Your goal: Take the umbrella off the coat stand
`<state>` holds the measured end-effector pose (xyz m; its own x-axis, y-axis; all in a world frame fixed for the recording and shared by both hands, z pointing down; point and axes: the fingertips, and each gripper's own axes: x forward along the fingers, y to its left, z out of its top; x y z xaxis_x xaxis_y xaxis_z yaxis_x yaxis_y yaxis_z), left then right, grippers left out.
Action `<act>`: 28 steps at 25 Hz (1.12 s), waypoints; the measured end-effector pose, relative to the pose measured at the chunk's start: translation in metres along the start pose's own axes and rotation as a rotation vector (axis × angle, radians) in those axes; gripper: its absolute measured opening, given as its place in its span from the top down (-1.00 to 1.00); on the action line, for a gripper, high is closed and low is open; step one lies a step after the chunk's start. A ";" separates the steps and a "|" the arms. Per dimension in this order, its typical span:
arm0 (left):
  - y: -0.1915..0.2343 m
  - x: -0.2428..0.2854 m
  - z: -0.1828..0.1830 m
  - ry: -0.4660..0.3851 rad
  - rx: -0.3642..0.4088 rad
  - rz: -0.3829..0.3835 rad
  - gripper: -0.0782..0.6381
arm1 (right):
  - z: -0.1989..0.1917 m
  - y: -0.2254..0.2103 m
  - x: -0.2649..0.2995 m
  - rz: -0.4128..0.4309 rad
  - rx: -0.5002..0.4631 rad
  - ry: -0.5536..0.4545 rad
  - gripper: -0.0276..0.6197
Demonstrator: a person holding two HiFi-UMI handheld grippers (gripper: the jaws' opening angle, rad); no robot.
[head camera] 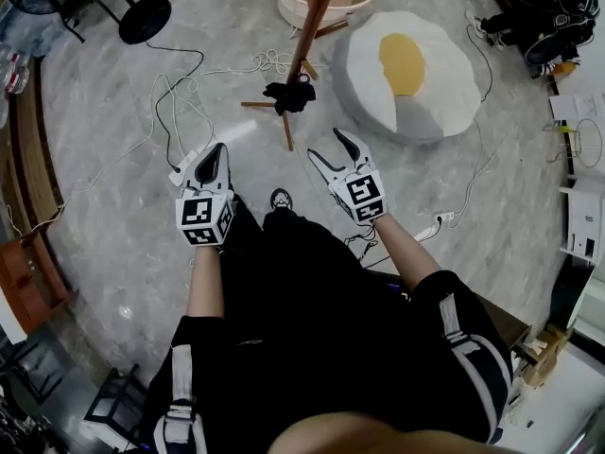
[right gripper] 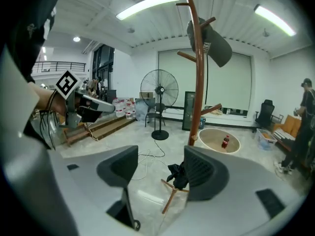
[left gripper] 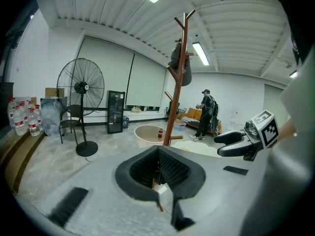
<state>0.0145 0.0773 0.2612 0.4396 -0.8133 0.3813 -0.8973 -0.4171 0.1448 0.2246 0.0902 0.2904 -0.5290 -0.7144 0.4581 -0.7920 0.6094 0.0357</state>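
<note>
You're on the approach, well short of the coat stand point(right gripper: 199, 82): your left tongs point(left gripper: 160, 173) sit closed on nothing, your right tongs point(right gripper: 160, 168) gape empty, and what looks like the folded umbrella point(right gripper: 210, 44) hangs from an upper peg, so raise the right tongs to it.

the grey marbled floor point(head camera: 113, 244) carries the coat stand point(head camera: 317, 17); a black bundle point(head camera: 289, 96) lies at its foot, white cables point(head camera: 170, 102) left of it, an egg-shaped cushion point(head camera: 406, 74) right, a fan base point(head camera: 145, 19) farther left.
</note>
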 end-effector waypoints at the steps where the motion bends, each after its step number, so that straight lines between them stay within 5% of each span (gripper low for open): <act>1: 0.004 0.005 0.001 0.002 0.002 -0.013 0.79 | 0.000 0.003 0.003 -0.003 -0.017 0.008 0.00; 17: 0.096 0.061 0.008 0.080 0.044 -0.292 0.79 | 0.018 0.026 0.085 -0.193 0.162 0.104 0.02; 23: 0.132 0.083 -0.038 0.134 0.041 -0.358 0.78 | -0.002 0.034 0.116 -0.243 0.163 0.188 0.00; 28: 0.150 0.114 -0.079 0.152 0.025 -0.350 0.79 | -0.030 0.030 0.139 -0.300 0.254 0.204 0.00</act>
<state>-0.0731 -0.0459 0.3986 0.7064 -0.5514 0.4438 -0.6918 -0.6703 0.2684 0.1368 0.0196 0.3814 -0.2136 -0.7486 0.6277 -0.9646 0.2635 -0.0140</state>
